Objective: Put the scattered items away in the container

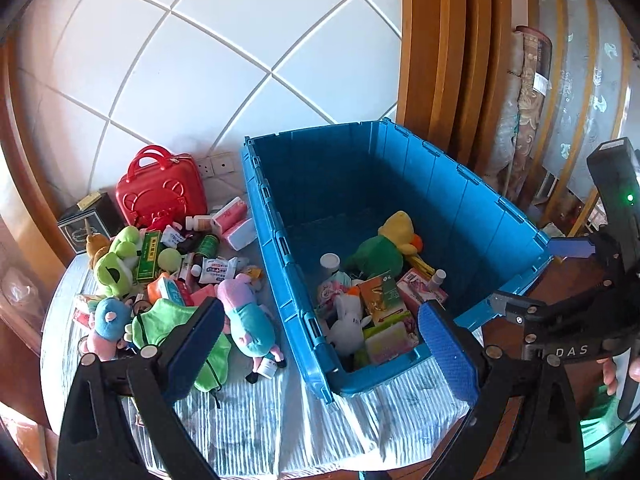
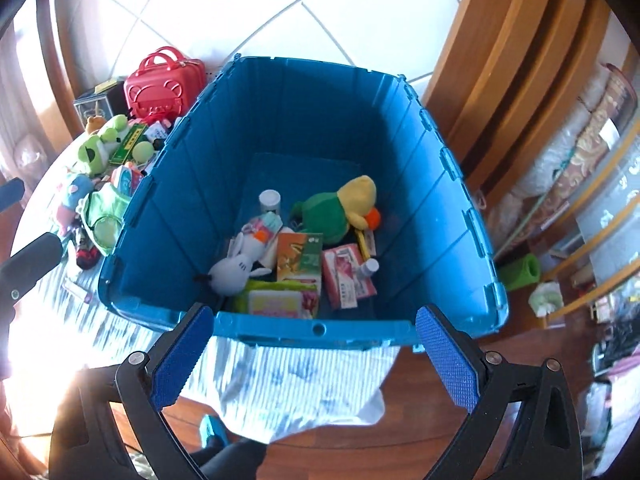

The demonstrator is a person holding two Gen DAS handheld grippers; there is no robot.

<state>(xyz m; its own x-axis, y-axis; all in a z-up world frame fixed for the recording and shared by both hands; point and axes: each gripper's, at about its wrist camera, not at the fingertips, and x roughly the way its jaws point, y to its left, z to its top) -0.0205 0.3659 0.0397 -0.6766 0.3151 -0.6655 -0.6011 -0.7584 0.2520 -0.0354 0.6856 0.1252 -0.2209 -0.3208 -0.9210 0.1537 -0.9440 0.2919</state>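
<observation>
A blue plastic crate [image 1: 460, 208] stands on the striped cloth; it also shows in the right wrist view [image 2: 168, 208]. Inside lie a green and yellow duck plush [image 2: 340, 208], a white bunny plush [image 2: 236, 268], boxes and bottles. Left of the crate is a pile: a pink pig plush [image 1: 248, 312], a green frog plush [image 1: 116, 264], a green cloth toy [image 1: 180, 320], medicine boxes and bottles. My left gripper [image 1: 320, 352] is open and empty, above the crate's near left corner. My right gripper [image 2: 316, 356] is open and empty, just before the crate's near rim.
A red toy case [image 1: 160, 188] and a dark box [image 1: 86, 220] stand behind the pile by the white tiled wall. Wooden door frames and rolled rugs [image 1: 524, 112] are to the right. The table edge and wooden floor [image 2: 420, 432] lie below the right gripper.
</observation>
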